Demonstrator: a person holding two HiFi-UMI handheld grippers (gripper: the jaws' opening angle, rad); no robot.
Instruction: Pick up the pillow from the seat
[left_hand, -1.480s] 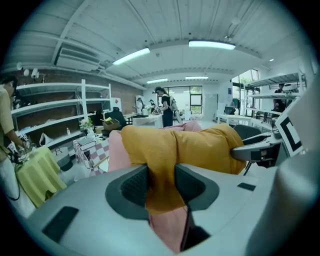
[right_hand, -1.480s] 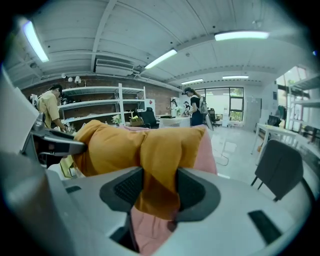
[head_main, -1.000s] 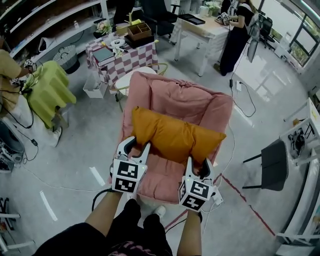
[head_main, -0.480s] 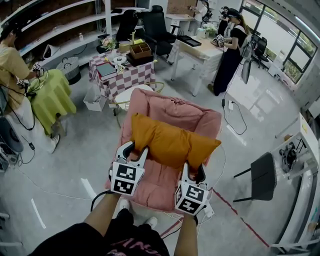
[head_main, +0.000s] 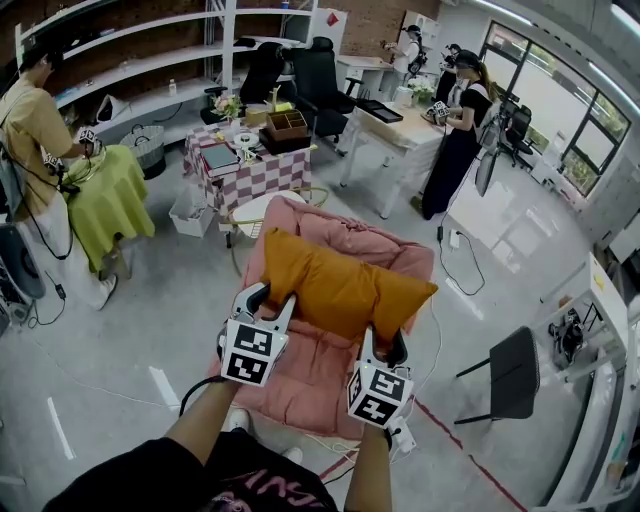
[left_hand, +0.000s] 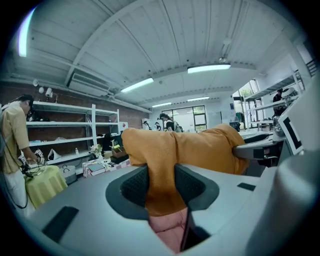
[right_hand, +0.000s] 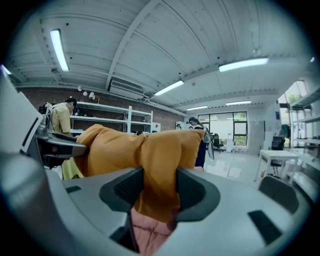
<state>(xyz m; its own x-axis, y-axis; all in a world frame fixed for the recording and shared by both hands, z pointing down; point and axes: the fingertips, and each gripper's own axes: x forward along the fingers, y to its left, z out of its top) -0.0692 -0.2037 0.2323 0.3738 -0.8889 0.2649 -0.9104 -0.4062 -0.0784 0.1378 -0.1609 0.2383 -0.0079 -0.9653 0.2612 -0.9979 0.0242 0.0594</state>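
You hold the orange pillow (head_main: 340, 285) by its near edge, left gripper (head_main: 268, 297) and right gripper (head_main: 386, 342) each clamped on fabric, above the pink seat (head_main: 310, 380). It seems lifted clear, though its underside is hidden.

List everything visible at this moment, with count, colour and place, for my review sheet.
pillow: one, orange, over the armchair's seat, gripped at both near corners
armchair: one, pink, padded, mid-floor
checkered table: one, red-and-white cloth, behind the armchair, cluttered
draped table: one, yellow-green cloth, left
desk: one, light top, back right
office chairs: at least two, black, far back
side chair: one, black, right
shelving: white, along the back-left wall
bystanders: one by the draped table, several at the desk
left gripper: one, grey with a marker cube, shut on the pillow
right gripper: one, same build, shut on the pillow
forearms: two, bottom edge
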